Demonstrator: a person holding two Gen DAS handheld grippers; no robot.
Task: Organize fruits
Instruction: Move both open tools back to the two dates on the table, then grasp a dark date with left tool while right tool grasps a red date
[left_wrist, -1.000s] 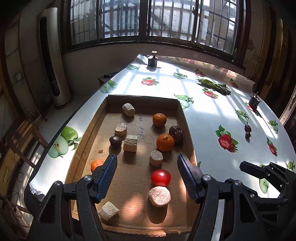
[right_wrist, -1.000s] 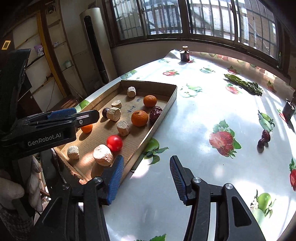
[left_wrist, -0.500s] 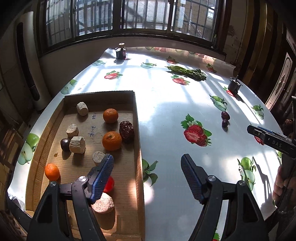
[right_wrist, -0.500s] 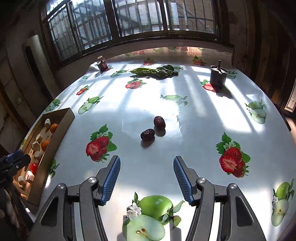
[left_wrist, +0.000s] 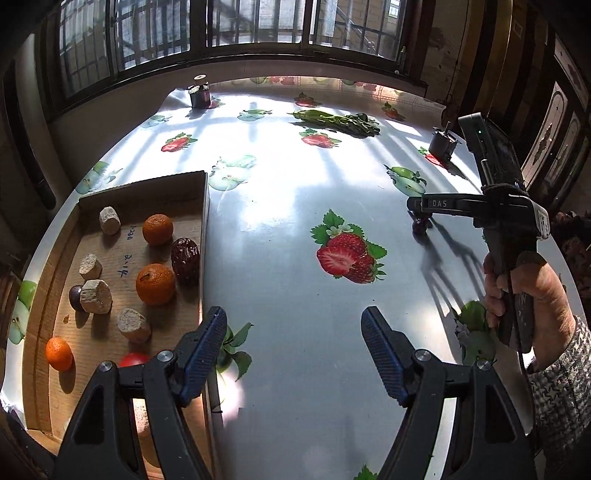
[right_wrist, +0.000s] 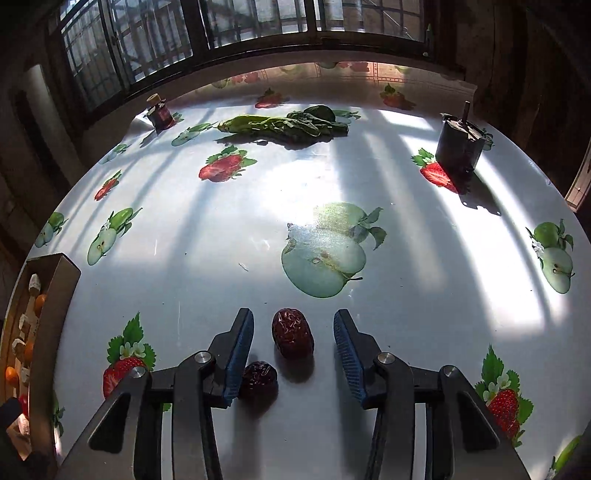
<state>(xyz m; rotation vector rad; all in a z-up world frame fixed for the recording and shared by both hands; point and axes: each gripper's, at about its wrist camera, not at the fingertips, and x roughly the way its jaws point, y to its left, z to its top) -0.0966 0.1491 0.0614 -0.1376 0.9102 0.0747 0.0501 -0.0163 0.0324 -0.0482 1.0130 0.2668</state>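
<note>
A wrinkled red date (right_wrist: 292, 334) lies on the fruit-print tablecloth between the fingers of my right gripper (right_wrist: 293, 315). Its jaws are closing, and a gap shows on each side of the date. A second date (right_wrist: 259, 378) sits just beside the left finger, outside the jaws. In the left wrist view the right gripper (left_wrist: 419, 208) points down at a date (left_wrist: 421, 226). My left gripper (left_wrist: 293, 317) hangs open over bare cloth, right of the cardboard box (left_wrist: 205, 221). The box holds oranges (left_wrist: 155, 283), a date (left_wrist: 185, 255), a tomato (left_wrist: 133, 359) and beige chunks.
Leafy greens (right_wrist: 284, 125) lie at the far side, with a small jar (right_wrist: 159, 112) to their left. A dark container (right_wrist: 460, 147) stands far right. A person's hand (left_wrist: 524, 291) holds the right gripper's handle. The table's round edge runs close by on the left.
Both grippers swung right, away from the box. The right one came down over the two dates and its jaws narrowed around one. The left one now hangs over cloth beside the box.
</note>
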